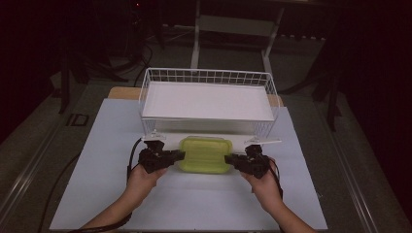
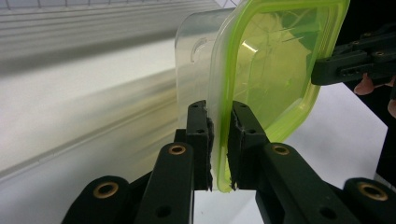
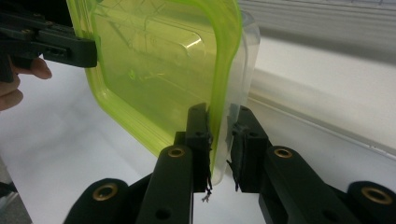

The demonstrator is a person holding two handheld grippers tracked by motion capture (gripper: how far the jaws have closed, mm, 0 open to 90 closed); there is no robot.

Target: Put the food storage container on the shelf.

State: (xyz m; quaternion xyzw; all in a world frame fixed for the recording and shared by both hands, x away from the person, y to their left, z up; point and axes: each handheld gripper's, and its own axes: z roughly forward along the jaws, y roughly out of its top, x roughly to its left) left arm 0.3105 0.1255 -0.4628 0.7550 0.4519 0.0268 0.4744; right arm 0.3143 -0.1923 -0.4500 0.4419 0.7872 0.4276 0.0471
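Green-lidded clear container [image 1: 204,154] sits on the white table [image 1: 194,204] just near of the wire basket [image 1: 209,99], left gripper [image 1: 179,156] clamped on its left rim, right gripper [image 1: 229,159] clamped on its right rim.

Wire basket [image 1: 145,90] with its white tray [image 1: 206,102] blocks the far side just behind the green-lidded container [image 1: 204,154], grippers flank both its ends, while the white tabletop [image 1: 194,204] toward the person lies open between the forearms.
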